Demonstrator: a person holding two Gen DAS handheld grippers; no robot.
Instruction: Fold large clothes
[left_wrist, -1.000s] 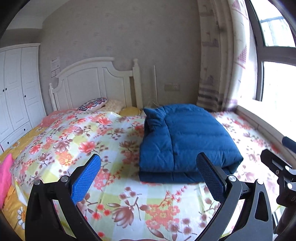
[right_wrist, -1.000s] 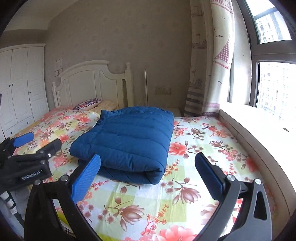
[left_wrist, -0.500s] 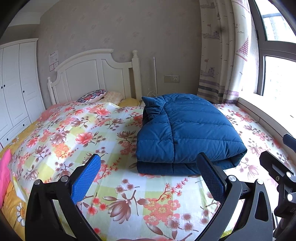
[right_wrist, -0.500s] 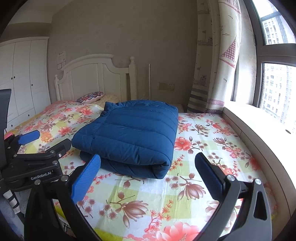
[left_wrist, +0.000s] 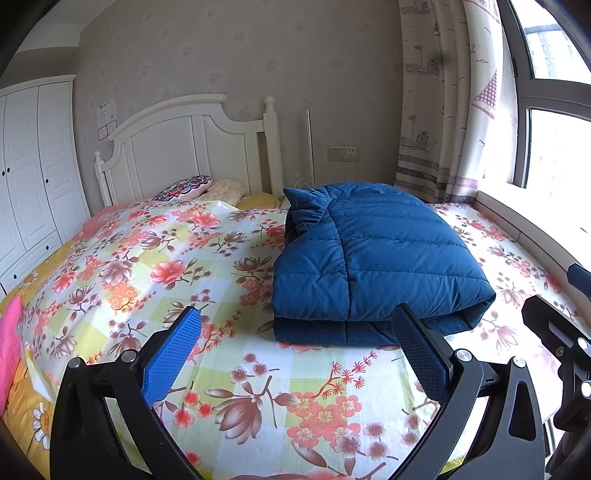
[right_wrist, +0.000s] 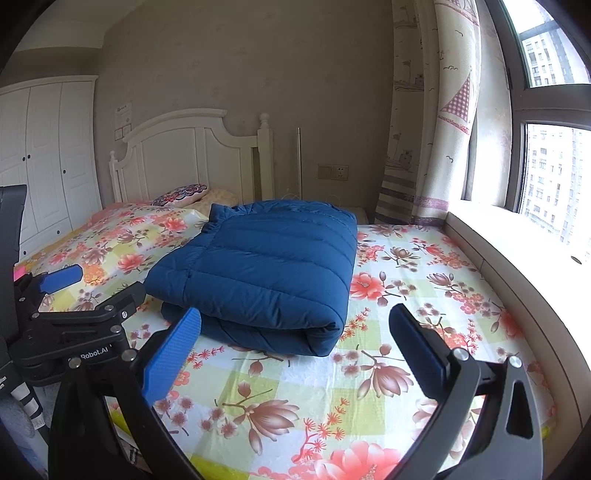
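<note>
A: Jacket (left_wrist: 373, 266), blue, quilted: held by either set of fingers?

B: No. Left gripper (left_wrist: 295, 347) fingers spread wide, empty, above the bed (left_wrist: 155, 266). Right gripper (right_wrist: 295, 343) likewise spread, empty.

A: Jacket location?

B: Folded in a thick bundle on the floral bedspread, beyond both grippers, collar toward the white headboard (right_wrist: 184, 151); window (right_wrist: 554, 177) side of bed.

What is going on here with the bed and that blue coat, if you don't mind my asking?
A person holds a pair of tongs in each hand over a floral bedspread. A blue puffer coat lies on it, already folded into a thick bundle. The left tongs and right tongs are both open and empty, short of the coat and not touching it. The fold looks finished.
</note>
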